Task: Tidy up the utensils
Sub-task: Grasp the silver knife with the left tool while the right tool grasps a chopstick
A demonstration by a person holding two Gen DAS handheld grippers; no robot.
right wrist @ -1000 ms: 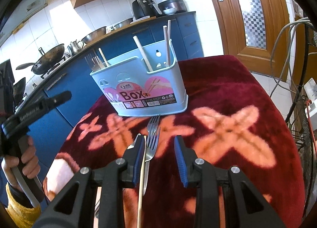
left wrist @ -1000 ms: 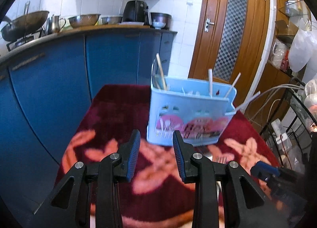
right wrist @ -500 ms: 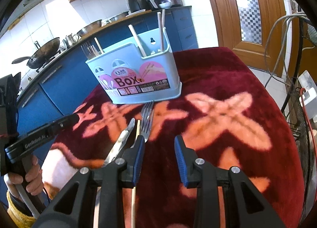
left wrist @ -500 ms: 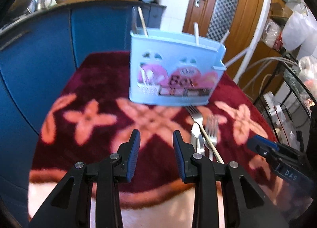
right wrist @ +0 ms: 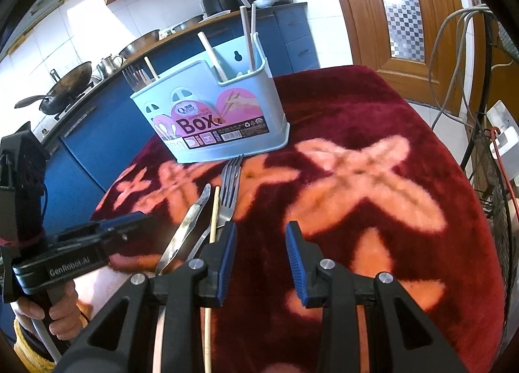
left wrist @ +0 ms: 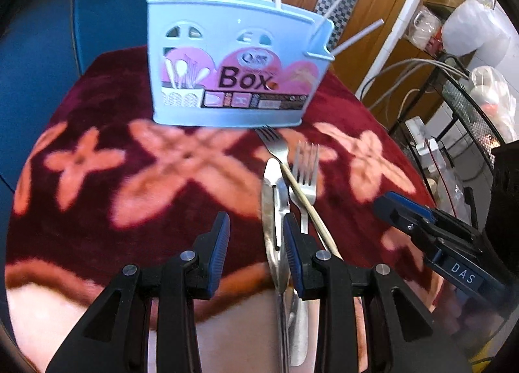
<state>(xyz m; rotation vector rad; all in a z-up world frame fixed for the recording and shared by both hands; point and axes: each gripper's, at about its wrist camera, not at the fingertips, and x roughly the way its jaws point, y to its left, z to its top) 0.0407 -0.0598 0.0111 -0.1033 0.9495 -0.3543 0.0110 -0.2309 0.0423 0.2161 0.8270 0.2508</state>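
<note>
Bright daylight, strong fisheye curve, soft focus on the cloth

Both views bow hard at the rim, with black corners. Daylight blows out the white wall tiles (right wrist: 107,21) and the white plastic bags (left wrist: 473,29). The dark red cloth with pink flower shapes (left wrist: 97,159) looks smeared and soft, more so in the left view. The pale blue plastic utensil box (left wrist: 233,65) reads sharp; glare shines on the flat steel knife (left wrist: 274,211).
</note>
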